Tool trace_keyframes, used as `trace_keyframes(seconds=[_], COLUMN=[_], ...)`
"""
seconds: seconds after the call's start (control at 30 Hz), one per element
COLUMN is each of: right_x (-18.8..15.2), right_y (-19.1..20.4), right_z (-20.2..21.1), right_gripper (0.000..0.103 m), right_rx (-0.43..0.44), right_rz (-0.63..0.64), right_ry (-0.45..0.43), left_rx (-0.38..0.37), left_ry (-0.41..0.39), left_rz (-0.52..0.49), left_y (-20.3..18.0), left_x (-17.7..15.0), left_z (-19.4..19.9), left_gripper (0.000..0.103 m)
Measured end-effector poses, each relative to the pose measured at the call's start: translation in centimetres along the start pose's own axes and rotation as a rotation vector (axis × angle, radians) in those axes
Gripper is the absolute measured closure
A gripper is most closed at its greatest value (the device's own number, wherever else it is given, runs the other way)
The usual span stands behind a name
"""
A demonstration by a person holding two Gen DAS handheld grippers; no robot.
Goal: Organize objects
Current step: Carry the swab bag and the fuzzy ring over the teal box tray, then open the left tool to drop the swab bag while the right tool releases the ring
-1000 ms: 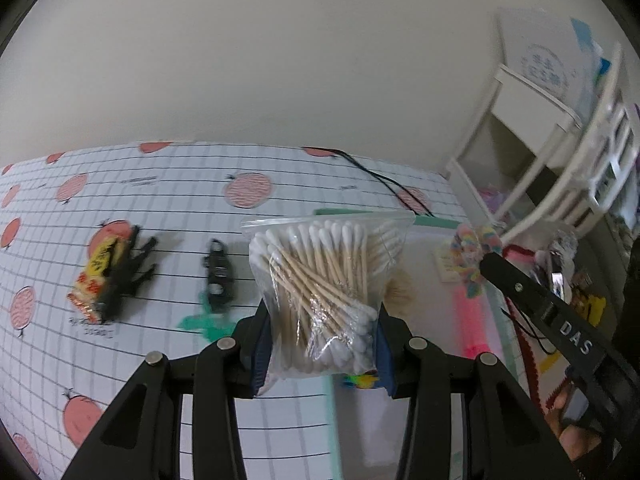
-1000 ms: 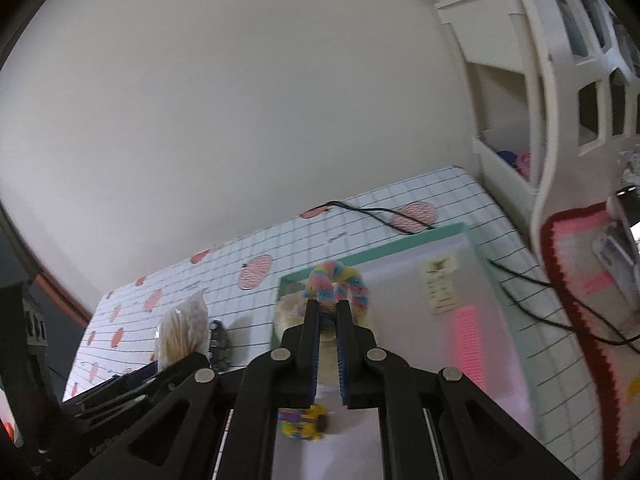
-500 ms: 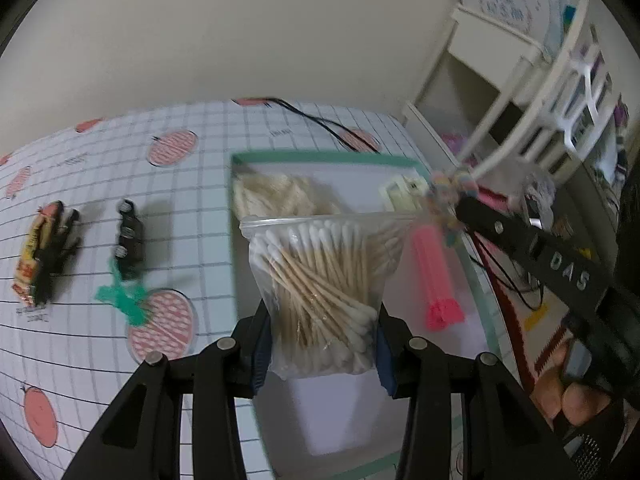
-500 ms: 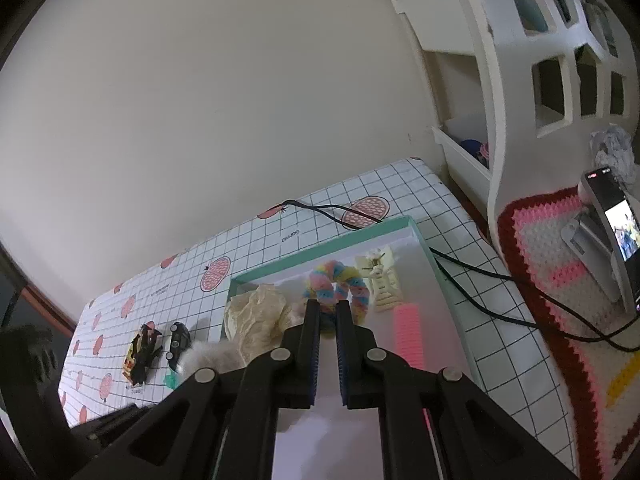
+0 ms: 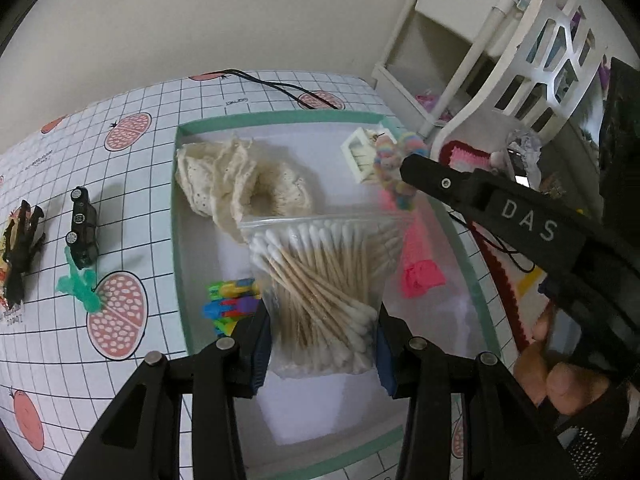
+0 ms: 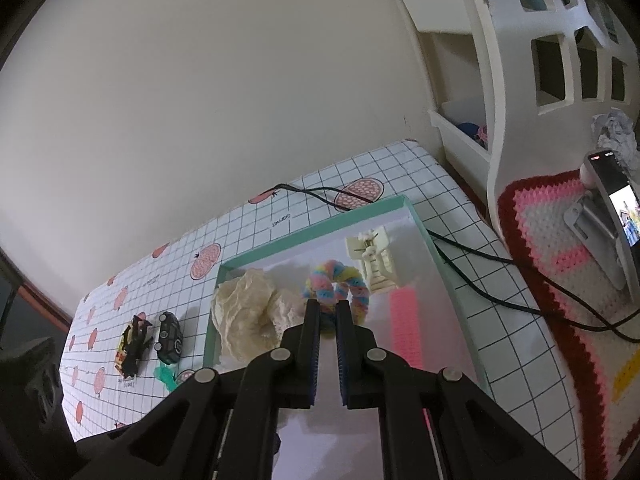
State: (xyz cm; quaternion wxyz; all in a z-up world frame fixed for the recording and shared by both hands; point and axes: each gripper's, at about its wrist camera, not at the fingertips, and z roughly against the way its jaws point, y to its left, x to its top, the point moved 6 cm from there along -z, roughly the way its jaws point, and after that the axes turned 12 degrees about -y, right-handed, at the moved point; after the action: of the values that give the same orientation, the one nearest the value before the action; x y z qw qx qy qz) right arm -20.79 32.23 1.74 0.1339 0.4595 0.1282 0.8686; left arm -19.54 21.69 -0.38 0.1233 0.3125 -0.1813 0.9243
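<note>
Gridded tablecloth (image 5: pixel 280 92), tray (image 5: pixel 178 240) mid-frame. Left gripper (image 5: pixel 320 332) pinches swab bag (image 5: pixel 320 280); right gripper (image 6: pixel 328 312) pinches scrunchie (image 6: pixel 340 276). Risk: slack bag slips, landing on toy (image 5: pixel 228 300).

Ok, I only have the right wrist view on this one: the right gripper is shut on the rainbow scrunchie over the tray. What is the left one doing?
Observer: The left gripper is shut on a clear bag of cotton swabs, held upright over the tray.
Operator: Anything in the tray that my view hides?
Observer: Yes, a small multicoloured toy lies by the tray's left wall, next to the left gripper.
Operator: What carries the right gripper?
Observer: A bare hand grips the handle of the right gripper; the rainbow scrunchie sits at its tip.
</note>
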Motion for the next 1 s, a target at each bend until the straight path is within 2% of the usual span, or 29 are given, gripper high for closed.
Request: trace_keyframes(seconds=[0.17,0.33,0.57,1.0], right_x=[0.0,-0.1,-1.5,-3.3], right_y=[0.0,-0.1,-0.2,-0.7], right_z=[0.1,0.0,-1.3,-3.0], right_gripper=[0.094,0.094,0.094,0.094], right_rx=[0.005,0.010,0.005,-0.014], right_rz=[-0.001,0.000,0.008,0.004], right_ry=[-0.003,0.005,0.074,0.148], left_rx=[-0.018,-0.042,-0.011,0.010], left_ry=[-0.005,0.044,0.105,0.135], left_rz=[0.000,-0.025,-0.014,0.007], left_y=[-0.3,-1.2,-0.7,0.4], left_x=[0.2,-0.7,-2.1,-2.8], left_z=[0.4,-0.4,-1.9,-3.1], left_gripper=[0.058,0.058,0.058,0.058])
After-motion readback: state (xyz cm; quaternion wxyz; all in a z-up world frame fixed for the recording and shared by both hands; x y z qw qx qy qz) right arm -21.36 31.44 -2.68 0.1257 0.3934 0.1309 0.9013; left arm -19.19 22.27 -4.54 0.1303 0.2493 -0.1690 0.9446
